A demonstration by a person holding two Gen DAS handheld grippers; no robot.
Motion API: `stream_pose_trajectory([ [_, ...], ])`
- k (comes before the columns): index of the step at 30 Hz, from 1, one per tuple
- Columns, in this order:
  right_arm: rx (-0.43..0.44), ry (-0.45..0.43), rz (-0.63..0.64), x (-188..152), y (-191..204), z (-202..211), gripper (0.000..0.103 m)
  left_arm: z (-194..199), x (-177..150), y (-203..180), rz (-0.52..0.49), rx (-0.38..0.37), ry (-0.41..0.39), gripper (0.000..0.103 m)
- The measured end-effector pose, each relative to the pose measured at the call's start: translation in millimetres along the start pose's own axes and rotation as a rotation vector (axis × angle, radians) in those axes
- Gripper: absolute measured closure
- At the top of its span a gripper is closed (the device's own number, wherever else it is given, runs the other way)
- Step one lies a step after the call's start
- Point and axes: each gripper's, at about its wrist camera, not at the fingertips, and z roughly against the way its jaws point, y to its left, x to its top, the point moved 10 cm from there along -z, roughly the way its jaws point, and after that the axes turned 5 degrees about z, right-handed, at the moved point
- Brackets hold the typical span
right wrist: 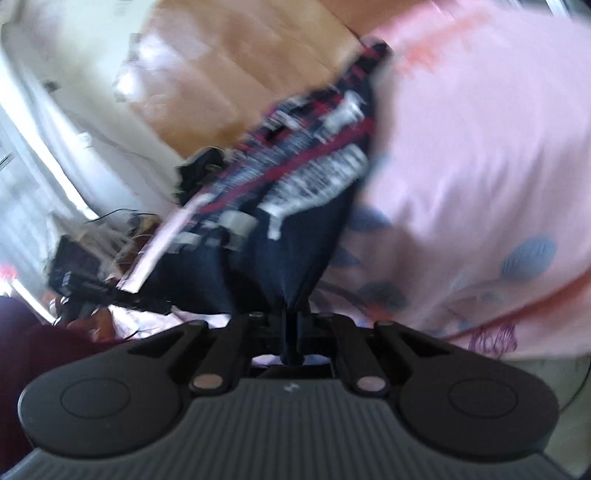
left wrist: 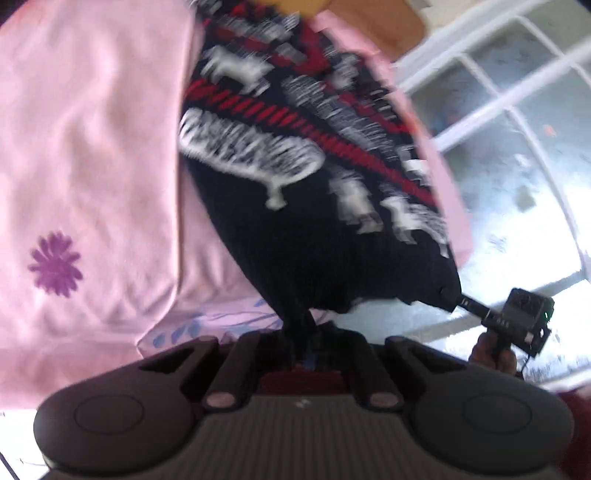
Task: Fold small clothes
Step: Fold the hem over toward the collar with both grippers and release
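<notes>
Pink bedding (left wrist: 92,147) carries the dark patterned garment (left wrist: 295,221), which stretches lengthwise ahead of us. We have the left claw (left wrist: 301,332) and right claw (right wrist: 291,332) each clamped on a near-edge corner, so the fold runs forward.

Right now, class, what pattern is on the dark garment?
The navy knitted garment has white animal motifs and red stripes; clearest in the left wrist view.

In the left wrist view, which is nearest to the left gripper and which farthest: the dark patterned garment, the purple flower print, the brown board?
1. Dark patterned garment: pinched in the left gripper, centre.
2. Purple flower print: on the pink cloth, left.
3. Brown board: top edge, beyond the garment.
</notes>
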Motion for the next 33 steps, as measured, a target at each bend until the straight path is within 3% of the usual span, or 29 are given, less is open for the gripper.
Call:
stream_pose_trajectory([
  [6, 0.129, -0.204, 0.018, 59.1, 21.9, 42.8, 0.095, 57.3, 44.2, -24.7, -0.043, -0.105, -0.216, 0.1],
  [11, 0.177, -0.343, -0.007, 122.2, 22.2, 27.6, 0.095, 75.8, 100.2, -30.0, -0.051, -0.119, -0.334, 0.099],
  [14, 0.07, -0.397, -0.063, 171.2, -0.8, -3.5, 0.095, 76.2, 159.1, -23.0, -0.014, -0.068, -0.431, 0.092],
  [15, -0.007, -0.399, -0.107, 185.4, -16.4, -19.5, 0.093, 72.6, 178.2, -15.1, 0.019, -0.032, -0.454, 0.069],
  [16, -0.094, -0.395, -0.157, 196.7, -33.3, -35.3, 0.086, 67.0, 194.5, -5.0, 0.045, 0.008, -0.472, 0.055],
  [17, -0.179, -0.391, -0.185, 204.5, -48.6, -48.8, 0.066, 60.3, 206.6, 5.4, 0.079, 0.063, -0.489, 0.057],
  [18, -0.245, -0.381, -0.187, 208.0, -59.0, -56.9, 0.056, 52.6, 212.3, 15.7, 0.132, 0.107, -0.485, 0.058],
  [19, -0.314, -0.377, -0.198, 208.7, -68.5, -60.0, 0.052, 48.8, 210.2, 18.8, 0.147, 0.095, -0.468, 0.057],
  [20, -0.324, -0.383, -0.212, 205.8, -71.0, -57.2, 0.052, 47.1, 204.5, 17.8, 0.123, 0.067, -0.455, 0.054],
  [21, -0.274, -0.398, -0.207, 201.6, -65.8, -51.8, 0.052, 47.9, 198.7, 17.4, 0.094, 0.076, -0.46, 0.048],
  [23, -0.233, -0.427, -0.171, 189.7, -55.3, -37.8, 0.047, 51.9, 190.4, 18.4, 0.036, 0.147, -0.493, 0.035],
  [24, -0.254, -0.43, -0.153, 184.0, -54.4, -32.1, 0.045, 52.0, 188.4, 17.7, 0.001, 0.174, -0.5, 0.025],
  [26, -0.315, -0.416, -0.124, 173.4, -57.0, -28.8, 0.042, 41.9, 190.8, 14.4, -0.055, 0.204, -0.48, 0.021],
  [29, -0.371, -0.369, -0.127, 167.1, -66.3, -39.3, 0.042, 22.2, 196.8, 15.6, -0.102, 0.267, -0.426, 0.029],
  [30, -0.377, -0.355, -0.13, 167.8, -67.2, -47.9, 0.042, 11.7, 198.5, 15.7, -0.119, 0.285, -0.399, 0.047],
  [31, -0.383, -0.342, -0.119, 167.8, -65.7, -52.3, 0.042, 4.5, 195.3, 21.2, -0.138, 0.294, -0.361, 0.073],
  [33, -0.411, -0.314, -0.071, 170.4, -64.1, -68.6, 0.043, -12.7, 187.1, 29.4, -0.176, 0.345, -0.299, 0.097],
])
